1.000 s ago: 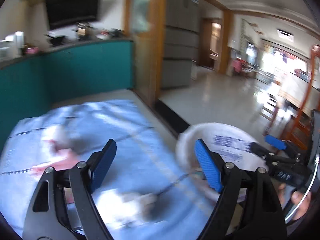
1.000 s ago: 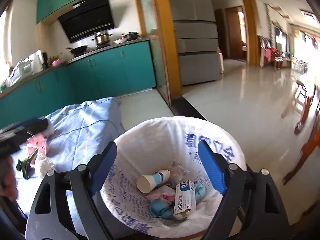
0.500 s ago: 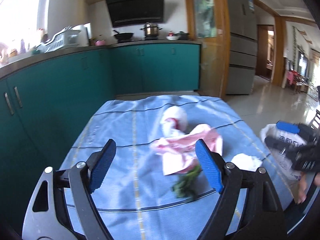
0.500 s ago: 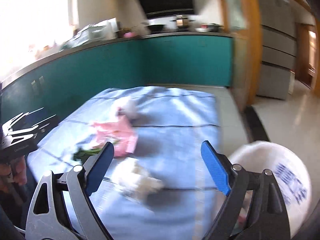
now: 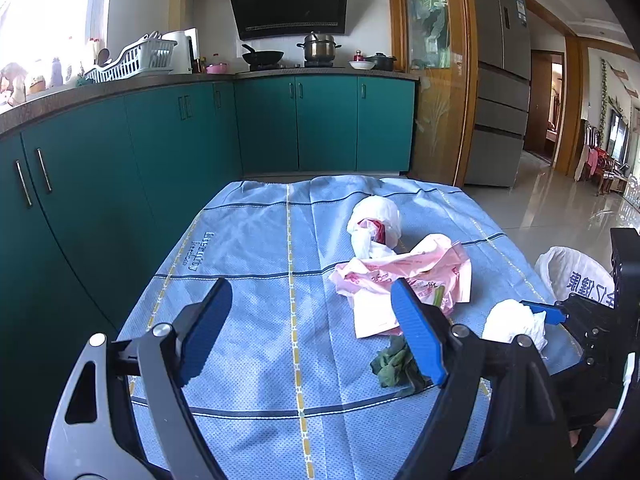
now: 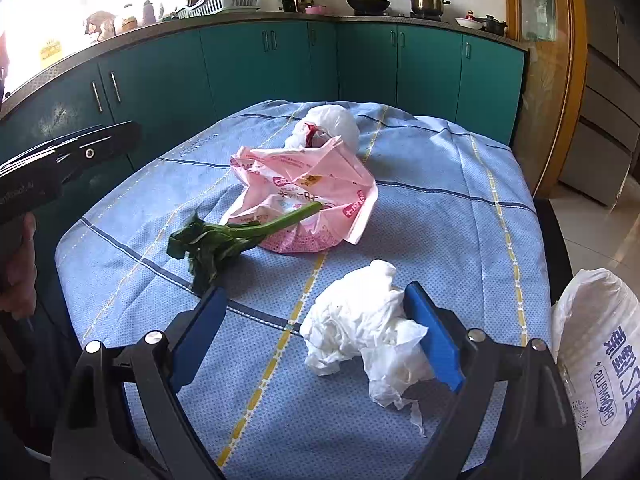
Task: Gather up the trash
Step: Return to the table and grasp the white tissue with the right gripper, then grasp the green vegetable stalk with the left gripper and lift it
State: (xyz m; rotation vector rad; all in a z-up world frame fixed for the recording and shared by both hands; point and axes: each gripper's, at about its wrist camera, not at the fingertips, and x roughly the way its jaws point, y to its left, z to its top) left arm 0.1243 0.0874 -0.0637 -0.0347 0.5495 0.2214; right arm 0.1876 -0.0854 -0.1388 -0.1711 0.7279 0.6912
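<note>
Tissue wad btwn open right tool pads, greens, pink bag beyond

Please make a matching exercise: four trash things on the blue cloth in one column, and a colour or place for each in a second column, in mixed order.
1. tissue
2. vegetable
3. pink bag
4. white bag

a. farthest from the grippers
b. green, its stem lies on the pink bag
c. between the open fingers of the right gripper
d. middle of the cloth

Pairs: 1-c, 2-b, 3-d, 4-a
</note>
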